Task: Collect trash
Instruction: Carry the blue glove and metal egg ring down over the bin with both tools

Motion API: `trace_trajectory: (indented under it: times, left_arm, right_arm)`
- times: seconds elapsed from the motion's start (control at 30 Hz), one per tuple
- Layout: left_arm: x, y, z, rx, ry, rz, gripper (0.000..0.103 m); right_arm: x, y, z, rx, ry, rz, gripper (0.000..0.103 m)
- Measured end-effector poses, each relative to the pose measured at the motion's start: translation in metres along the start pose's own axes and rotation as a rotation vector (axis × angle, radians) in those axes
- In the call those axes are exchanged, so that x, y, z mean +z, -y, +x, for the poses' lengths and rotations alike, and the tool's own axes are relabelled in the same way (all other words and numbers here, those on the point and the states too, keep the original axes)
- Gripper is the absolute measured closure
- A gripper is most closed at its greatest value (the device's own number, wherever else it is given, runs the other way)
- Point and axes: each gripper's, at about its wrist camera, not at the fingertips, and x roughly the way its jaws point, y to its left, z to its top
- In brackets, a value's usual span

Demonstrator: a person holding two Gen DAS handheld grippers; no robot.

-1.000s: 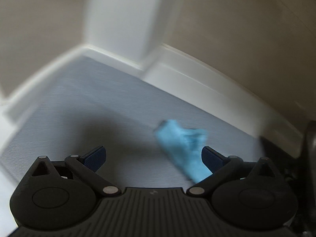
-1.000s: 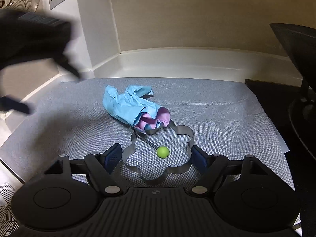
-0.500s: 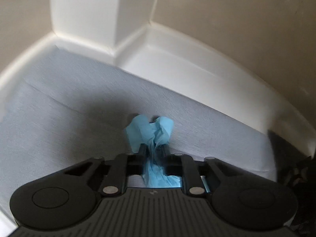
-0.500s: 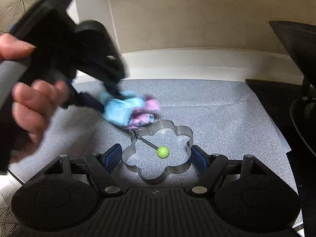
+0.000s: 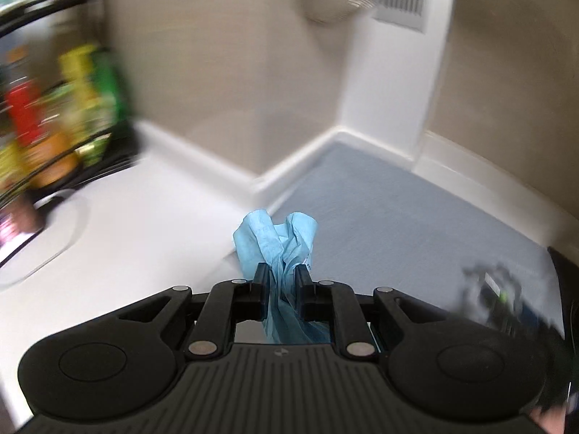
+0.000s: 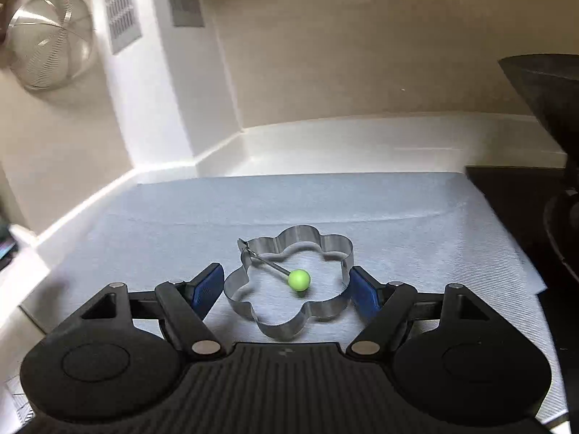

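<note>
My left gripper (image 5: 282, 275) is shut on a crumpled light-blue wad of trash (image 5: 275, 238). It holds the wad in the air over the line where the grey mat (image 5: 398, 217) meets the white counter (image 5: 126, 235); the view is motion-blurred. My right gripper (image 6: 284, 285) stands open low over the grey mat (image 6: 362, 209). Its blue pads flank a flower-shaped metal ring (image 6: 325, 242) whose wire handle ends in a green ball (image 6: 299, 279). The right pad sits close against the ring and the left pad stands apart from it. No trash lies on the mat in the right wrist view.
A black wire rack of bottles and packets (image 5: 54, 108) stands at the left on the counter. A wire strainer (image 6: 50, 39) hangs on the wall beside vent grilles. A dark pan (image 6: 542, 83) and a black stovetop border the mat's right side. White upstands close off the back.
The left gripper closed on the blue wad, lifted it off the mat and swung it left. The blue and pink wad is gone from beside the ring. The right gripper stayed put.
</note>
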Motion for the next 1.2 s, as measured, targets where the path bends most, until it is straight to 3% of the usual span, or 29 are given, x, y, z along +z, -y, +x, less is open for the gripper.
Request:
trace_trajectory:
  times: [0.1,0.3,0.47,0.73,0.97,1.2]
  left_arm:
    - [-0.035,-0.043,-0.054,0.014,0.032,-0.025,0.087]
    - [-0.100,-0.091,-0.123,0.077,0.092,-0.014,0.087]
    - [-0.153,-0.114,-0.144,0.054,0.074,-0.029,0.087]
    - [-0.223,-0.102,-0.143,0.071,0.022,0.045,0.087]
    - [-0.273,-0.098,-0.123,0.108,-0.095,0.078,0.087]
    - [-0.311,-0.102,-0.103,0.120,-0.202,0.084,0.087]
  right_arm:
    - [-0.001,-0.006,-0.012,-0.020,-0.001,-0.003,0.025]
    - [-0.017,-0.041,-0.090,0.069,0.064,-0.114,0.025]
    - [-0.030,-0.062,-0.157,0.140,0.114,-0.201,0.025]
    - [-0.054,-0.074,-0.247,0.284,0.140,-0.322,0.025]
    - [-0.107,-0.078,-0.293,0.377,0.025,-0.434,0.025]
    - [-0.167,-0.082,-0.285,0.376,-0.165,-0.471,0.025]
